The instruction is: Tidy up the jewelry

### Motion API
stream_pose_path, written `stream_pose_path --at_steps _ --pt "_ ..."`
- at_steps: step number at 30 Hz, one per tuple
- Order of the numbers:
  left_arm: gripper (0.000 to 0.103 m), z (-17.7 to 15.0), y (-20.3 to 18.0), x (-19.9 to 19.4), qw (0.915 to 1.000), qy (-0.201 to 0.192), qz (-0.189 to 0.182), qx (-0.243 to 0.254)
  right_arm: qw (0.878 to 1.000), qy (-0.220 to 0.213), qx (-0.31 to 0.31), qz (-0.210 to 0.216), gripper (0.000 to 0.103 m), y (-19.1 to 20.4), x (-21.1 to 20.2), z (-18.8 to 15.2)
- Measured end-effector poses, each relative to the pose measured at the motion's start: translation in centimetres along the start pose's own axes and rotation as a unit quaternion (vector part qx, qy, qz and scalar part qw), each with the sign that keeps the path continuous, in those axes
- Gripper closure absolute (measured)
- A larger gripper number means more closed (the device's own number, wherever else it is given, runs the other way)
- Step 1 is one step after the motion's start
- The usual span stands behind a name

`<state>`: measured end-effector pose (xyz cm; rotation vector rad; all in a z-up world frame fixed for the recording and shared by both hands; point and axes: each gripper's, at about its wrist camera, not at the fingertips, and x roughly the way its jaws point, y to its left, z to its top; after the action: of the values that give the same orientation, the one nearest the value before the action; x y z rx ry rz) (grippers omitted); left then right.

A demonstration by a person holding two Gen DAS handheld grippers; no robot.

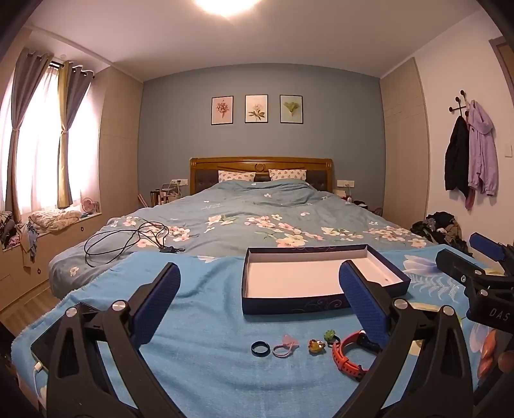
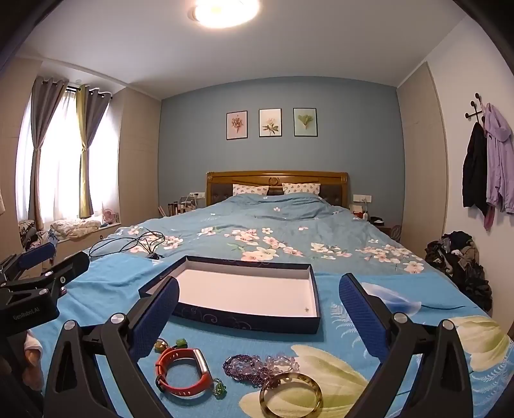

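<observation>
Both hand-held grippers, left [image 1: 260, 289] and right [image 2: 258, 302], were held spread; the small dark ring [image 1: 259, 348] could be pressed into the soft blue blanket [image 1: 199, 321].

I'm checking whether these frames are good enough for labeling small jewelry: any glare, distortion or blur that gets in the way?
Left wrist view: ceiling lamp and window are blown out, walls bow from fisheye, yet the rings look sharp. Right wrist view: same lamp glare and curvature; red watch and bangle are clear, evenly lit, without hard shadows.
</observation>
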<state>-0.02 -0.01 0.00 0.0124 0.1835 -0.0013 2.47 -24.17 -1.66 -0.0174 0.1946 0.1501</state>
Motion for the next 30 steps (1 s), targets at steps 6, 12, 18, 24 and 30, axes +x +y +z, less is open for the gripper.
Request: stream_pose_path --at_steps 6,12,18,24,30 --pt "0.006 0.0 -0.3 0.2 1.0 0.006 0.0 0.001 1.0 -0.012 0.004 -0.001 0.007 0.3 0.2 0.0" --pt "0.006 -0.1 0.0 0.0 1.0 0.002 -0.002 -0.003 1.0 -0.026 0.008 -0.001 0.007 -0.2 -0.6 0.1" --pt "0.006 -0.2 0.0 0.2 1.0 0.003 -0.001 -0.005 1.0 -0.026 0.012 0.001 0.007 -0.4 -0.5 0.0" --pt "0.006 0.0 -0.1 0.2 1.0 0.002 0.0 -0.005 1.0 -0.028 0.012 0.001 0.007 -0.5 -0.5 -0.1" --pt "0.006 0.0 -0.1 0.3 1.0 0.002 0.0 -0.004 1.0 -0.027 0.014 0.003 0.007 -0.5 -0.5 -0.2"
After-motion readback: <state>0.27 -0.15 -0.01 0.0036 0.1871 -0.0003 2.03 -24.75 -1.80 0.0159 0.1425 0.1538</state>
